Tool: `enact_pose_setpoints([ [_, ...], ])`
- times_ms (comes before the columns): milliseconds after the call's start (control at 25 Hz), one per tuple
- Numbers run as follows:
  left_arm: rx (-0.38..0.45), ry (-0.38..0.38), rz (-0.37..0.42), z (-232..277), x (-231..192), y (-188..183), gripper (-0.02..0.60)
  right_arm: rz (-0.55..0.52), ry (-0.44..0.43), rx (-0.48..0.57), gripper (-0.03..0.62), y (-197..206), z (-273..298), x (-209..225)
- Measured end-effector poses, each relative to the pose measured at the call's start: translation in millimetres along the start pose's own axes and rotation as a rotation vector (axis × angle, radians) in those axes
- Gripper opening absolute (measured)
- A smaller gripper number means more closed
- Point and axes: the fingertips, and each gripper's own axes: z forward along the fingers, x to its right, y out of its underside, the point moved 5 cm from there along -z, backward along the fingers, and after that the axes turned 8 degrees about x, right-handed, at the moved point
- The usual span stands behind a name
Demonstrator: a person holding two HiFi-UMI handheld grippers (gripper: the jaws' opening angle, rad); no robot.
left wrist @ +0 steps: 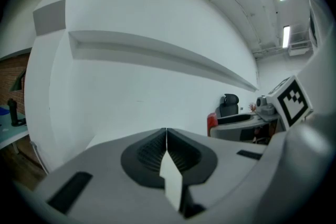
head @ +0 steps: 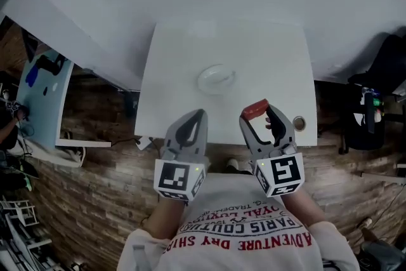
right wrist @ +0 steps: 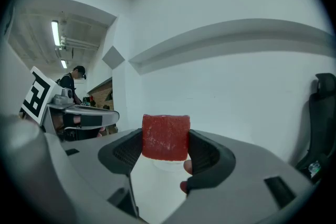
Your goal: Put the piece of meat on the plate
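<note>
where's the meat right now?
The meat is clamped in the right tool. In the head view it sits lower right, over the near right part of the table, right of the plate and nearer the person.

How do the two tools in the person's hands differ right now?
The left tool is empty; the right tool grips a red piece of meat. The left tool's jaws touch; the right tool's stand apart around it. Both hover at the table's near edge, short of the plate.

White shirt (head: 236, 258), red lettering (head: 244, 230)
</note>
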Motion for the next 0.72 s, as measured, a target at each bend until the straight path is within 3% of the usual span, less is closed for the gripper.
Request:
enact_pose_setpoints([
  [240, -0.052, -0.032, -0.039, 32, -23, 18, 0.008, 0.018, -0.015, -0.074, 0.278, 16, 39, 16],
  [720, -0.157, 0.046, -0.124, 109, -92, 62, 0.008, 0.037, 0.030, -0.278, 0.278, 60, 146, 21],
])
